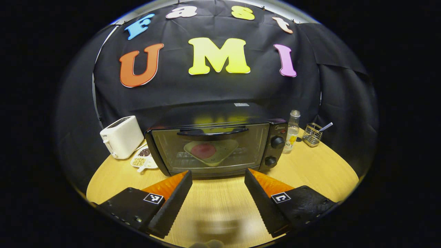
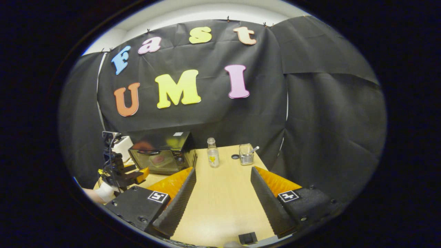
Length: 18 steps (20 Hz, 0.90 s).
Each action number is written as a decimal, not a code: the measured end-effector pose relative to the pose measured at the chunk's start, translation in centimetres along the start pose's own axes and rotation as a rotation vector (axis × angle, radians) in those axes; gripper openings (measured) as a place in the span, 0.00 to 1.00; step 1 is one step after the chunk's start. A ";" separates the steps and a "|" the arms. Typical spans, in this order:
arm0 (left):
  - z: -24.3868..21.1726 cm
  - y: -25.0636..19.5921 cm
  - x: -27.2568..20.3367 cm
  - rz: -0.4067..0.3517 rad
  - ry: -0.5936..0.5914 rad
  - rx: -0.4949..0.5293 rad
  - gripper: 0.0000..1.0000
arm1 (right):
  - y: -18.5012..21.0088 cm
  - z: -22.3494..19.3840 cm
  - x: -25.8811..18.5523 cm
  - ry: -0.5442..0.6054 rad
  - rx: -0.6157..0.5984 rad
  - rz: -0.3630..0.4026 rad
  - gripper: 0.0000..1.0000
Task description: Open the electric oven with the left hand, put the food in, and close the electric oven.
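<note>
The black electric oven (image 1: 215, 144) stands on the round wooden table (image 1: 310, 172) with its glass door shut. Through the glass I see a pale plate with a red round of food (image 1: 204, 150) on the rack. The door handle (image 1: 212, 131) runs along the top of the door. My left gripper (image 1: 218, 177) hovers open just in front of the oven, nothing between its fingers. In the right gripper view the oven (image 2: 160, 153) is far off to the left, with the left gripper (image 2: 119, 172) and the hand holding it before it. My right gripper (image 2: 223, 174) is open over bare table.
A white toaster (image 1: 120, 136) and a small dish of beans (image 1: 143, 160) sit left of the oven. Right of it stand a clear bottle (image 1: 293, 132) and a wire holder with a utensil (image 1: 313, 134). The black cloth wall closes the back.
</note>
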<state>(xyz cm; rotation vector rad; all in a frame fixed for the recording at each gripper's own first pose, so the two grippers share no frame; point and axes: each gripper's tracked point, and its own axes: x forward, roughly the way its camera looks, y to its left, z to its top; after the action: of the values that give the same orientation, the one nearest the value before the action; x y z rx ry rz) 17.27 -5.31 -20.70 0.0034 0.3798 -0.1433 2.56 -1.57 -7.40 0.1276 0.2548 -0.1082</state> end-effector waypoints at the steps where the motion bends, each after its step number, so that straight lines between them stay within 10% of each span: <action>1: 0.3 -0.1 -1.4 -0.007 -0.016 -0.014 0.98 | 0.2 0.0 -0.4 -0.003 -0.004 -0.003 1.00; 18: 9.6 -6.2 -26.1 0.136 -0.318 -0.024 0.97 | -4.4 2.2 -7.5 -0.171 -0.087 0.126 0.96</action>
<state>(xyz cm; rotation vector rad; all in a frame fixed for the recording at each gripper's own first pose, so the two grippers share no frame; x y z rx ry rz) -4.01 -8.13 -2.01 -0.0170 0.0628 -0.0035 -4.63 -5.50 -3.83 0.0472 0.0806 0.0172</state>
